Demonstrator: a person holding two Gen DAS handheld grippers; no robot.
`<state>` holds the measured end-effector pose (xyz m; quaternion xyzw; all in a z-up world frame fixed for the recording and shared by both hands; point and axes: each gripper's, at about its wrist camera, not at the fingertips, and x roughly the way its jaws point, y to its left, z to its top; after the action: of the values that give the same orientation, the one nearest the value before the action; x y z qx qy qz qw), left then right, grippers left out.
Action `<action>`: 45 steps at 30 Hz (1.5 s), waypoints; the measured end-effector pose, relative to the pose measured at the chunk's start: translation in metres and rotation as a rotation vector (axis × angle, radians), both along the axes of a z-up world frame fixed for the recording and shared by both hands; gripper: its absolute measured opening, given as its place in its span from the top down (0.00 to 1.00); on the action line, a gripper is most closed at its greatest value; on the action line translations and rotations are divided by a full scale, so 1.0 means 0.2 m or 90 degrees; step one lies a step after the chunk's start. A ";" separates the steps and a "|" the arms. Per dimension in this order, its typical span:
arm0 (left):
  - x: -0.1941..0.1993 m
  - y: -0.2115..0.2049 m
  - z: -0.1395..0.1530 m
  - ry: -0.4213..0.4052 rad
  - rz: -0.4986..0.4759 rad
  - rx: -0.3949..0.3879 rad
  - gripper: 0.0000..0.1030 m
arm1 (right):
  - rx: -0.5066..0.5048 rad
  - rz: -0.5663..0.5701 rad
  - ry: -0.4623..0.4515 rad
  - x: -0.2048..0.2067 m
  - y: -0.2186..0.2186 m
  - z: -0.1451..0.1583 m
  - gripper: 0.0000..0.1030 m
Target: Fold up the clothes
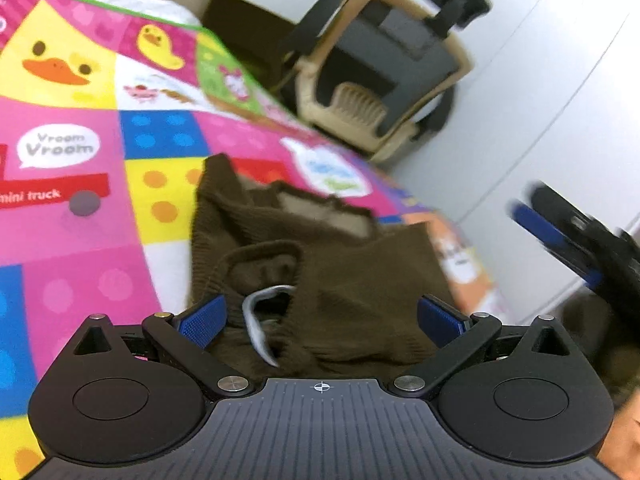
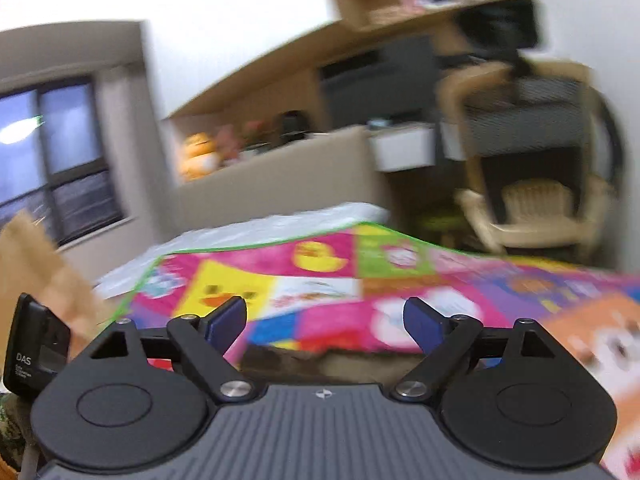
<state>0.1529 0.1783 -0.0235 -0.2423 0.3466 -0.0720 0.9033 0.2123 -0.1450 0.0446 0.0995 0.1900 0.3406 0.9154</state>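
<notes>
A dark brown knitted garment [image 1: 320,264] lies crumpled on a colourful play mat [image 1: 80,128], with a pale lining at its neck and a grey loop or hanger part [image 1: 256,312] on top. My left gripper [image 1: 322,316] hovers open just above its near edge, fingers wide apart and holding nothing. In the left wrist view the right gripper's blue finger [image 1: 552,236] shows at the far right, blurred. My right gripper [image 2: 324,320] is open and raised over the mat [image 2: 328,304]. Only a dark strip of the garment [image 2: 288,360] shows below its fingers.
A beige chair with grey cushions [image 1: 376,72] stands past the mat's far edge, beside a white wall. White bedding [image 2: 248,232] lies beyond the mat. A window [image 2: 52,160], a shelf with soft toys [image 2: 208,152] and a desk fill the background. A brown paper bag [image 2: 40,264] stands at left.
</notes>
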 end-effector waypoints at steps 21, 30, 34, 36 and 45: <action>0.11 -0.06 -0.01 0.037 0.071 0.133 0.70 | 0.025 -0.108 0.060 0.02 -0.13 -0.40 0.08; -0.30 -0.12 -0.01 0.049 -0.009 0.225 0.66 | 0.040 -0.109 0.070 0.03 -0.14 -0.41 0.05; -0.38 -0.10 0.01 0.050 -0.051 0.178 0.37 | 0.041 -0.111 0.072 0.03 -0.14 -0.42 0.05; -0.38 -0.04 0.05 0.040 -0.043 0.080 0.13 | 0.042 -0.111 0.073 0.03 -0.14 -0.42 0.05; -0.15 -0.09 -0.04 0.077 0.016 0.055 0.38 | 0.059 -0.123 0.063 0.02 -0.16 -0.41 0.04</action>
<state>0.1227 0.1606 -0.0313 -0.2111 0.3999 -0.0306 0.8914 0.2155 -0.1779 -0.0380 0.1760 0.2082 0.2536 0.9281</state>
